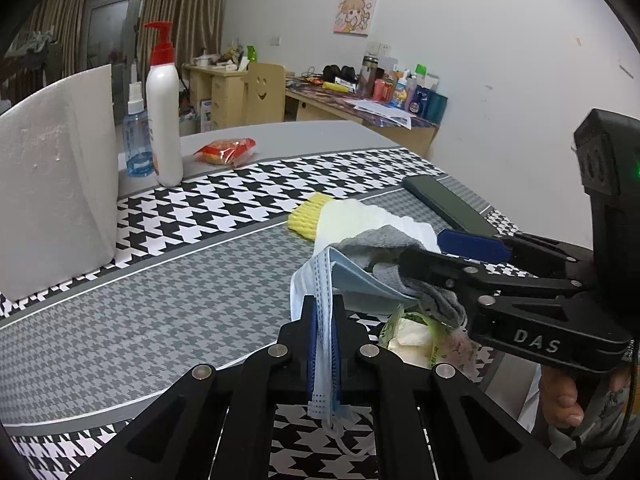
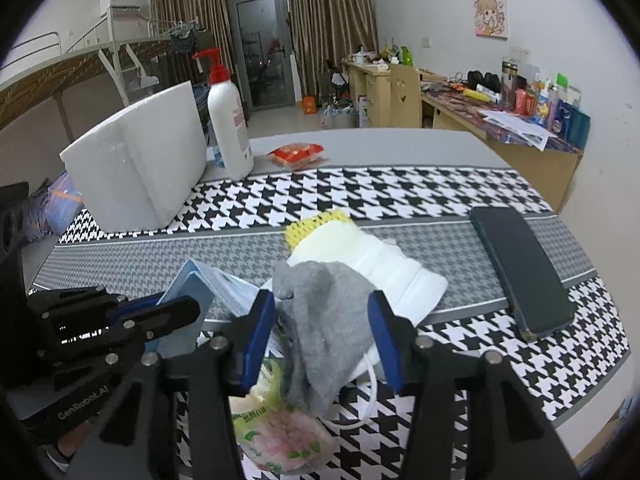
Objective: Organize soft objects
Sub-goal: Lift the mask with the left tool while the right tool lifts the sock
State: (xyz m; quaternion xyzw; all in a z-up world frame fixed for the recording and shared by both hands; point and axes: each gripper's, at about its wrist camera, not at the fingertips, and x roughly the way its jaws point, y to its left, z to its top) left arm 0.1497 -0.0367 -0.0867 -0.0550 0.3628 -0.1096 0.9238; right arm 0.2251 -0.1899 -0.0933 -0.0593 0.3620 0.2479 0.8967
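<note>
My left gripper [image 1: 323, 320] is shut on a light blue face mask [image 1: 324, 344], held a little above the table; the mask also shows in the right wrist view [image 2: 216, 284]. My right gripper [image 2: 322, 320] is open, its blue pads either side of a grey sock [image 2: 320, 320] that lies draped over the pile; it shows from the side in the left wrist view [image 1: 424, 252]. A white mask [image 2: 388, 268] and a white glove with a yellow cuff [image 2: 316, 226] lie behind the sock. A flowered tissue pack [image 2: 280, 436] lies under the sock.
A white foam block [image 2: 140, 164] stands at the back left. A white pump bottle [image 2: 230, 120], a blue spray bottle [image 1: 138, 136] and a red snack packet [image 2: 298, 154] stand behind it. A dark flat case [image 2: 520, 272] lies on the right of the houndstooth cloth [image 2: 360, 196].
</note>
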